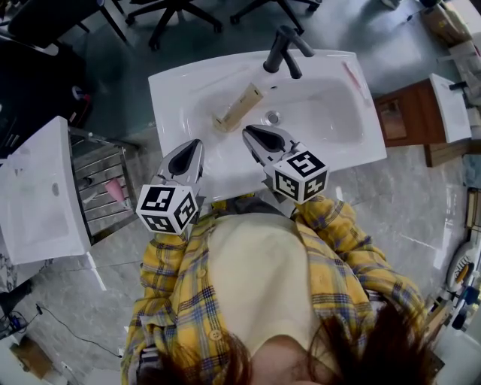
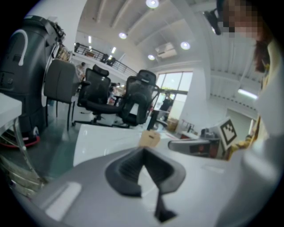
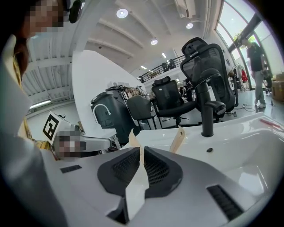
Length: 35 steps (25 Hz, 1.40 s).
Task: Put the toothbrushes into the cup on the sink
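A beige oblong carton lies on the white sink, left of the drain and in front of the black faucet. A thin pink toothbrush rests on the sink's right rim. My right gripper hovers over the basin's near side, shut on a cream paper strip that runs between its jaws and pokes out past the tips. My left gripper hangs over the sink's front left, shut with nothing in it; the carton lies just beyond it. No cup shows on the sink.
A wire rack holding a pink object stands left of the sink, beside a second white basin. A wooden cabinet sits at the right. Black office chairs stand behind the sink.
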Available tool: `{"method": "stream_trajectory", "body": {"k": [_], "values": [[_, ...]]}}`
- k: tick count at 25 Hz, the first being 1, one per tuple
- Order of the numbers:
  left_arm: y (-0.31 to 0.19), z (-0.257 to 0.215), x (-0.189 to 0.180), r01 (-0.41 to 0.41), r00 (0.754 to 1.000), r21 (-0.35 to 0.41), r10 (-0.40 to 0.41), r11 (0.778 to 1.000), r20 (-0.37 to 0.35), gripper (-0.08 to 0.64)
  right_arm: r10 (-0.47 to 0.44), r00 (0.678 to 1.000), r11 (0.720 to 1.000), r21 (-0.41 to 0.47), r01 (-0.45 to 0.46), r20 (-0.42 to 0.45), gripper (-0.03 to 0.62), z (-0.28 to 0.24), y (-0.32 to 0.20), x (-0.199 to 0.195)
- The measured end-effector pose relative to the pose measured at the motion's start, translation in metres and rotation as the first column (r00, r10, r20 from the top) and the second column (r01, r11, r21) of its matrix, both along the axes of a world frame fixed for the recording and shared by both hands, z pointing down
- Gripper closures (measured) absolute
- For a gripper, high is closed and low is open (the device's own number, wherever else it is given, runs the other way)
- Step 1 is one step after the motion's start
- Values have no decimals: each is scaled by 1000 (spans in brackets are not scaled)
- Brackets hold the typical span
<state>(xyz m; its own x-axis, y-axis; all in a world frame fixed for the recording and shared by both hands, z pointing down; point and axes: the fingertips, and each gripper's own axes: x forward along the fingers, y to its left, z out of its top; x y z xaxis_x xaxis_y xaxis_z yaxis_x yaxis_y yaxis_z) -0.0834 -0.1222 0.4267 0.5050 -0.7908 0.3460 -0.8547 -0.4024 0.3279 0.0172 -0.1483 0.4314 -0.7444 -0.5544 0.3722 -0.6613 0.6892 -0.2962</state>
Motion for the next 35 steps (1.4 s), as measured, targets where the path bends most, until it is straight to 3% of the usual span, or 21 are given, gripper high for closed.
{"method": "stream_trajectory", "body": {"k": [10,35], "values": [[2,1,2,9,1000,-8,-9,1000,-15,554,58,998,997,-50,-59,-23,578,5,2,7],[0,6,4,5,1000,-44,-6,999,-22,554,83,995,994,-71,-87,-57,578,9,1,7]]}}
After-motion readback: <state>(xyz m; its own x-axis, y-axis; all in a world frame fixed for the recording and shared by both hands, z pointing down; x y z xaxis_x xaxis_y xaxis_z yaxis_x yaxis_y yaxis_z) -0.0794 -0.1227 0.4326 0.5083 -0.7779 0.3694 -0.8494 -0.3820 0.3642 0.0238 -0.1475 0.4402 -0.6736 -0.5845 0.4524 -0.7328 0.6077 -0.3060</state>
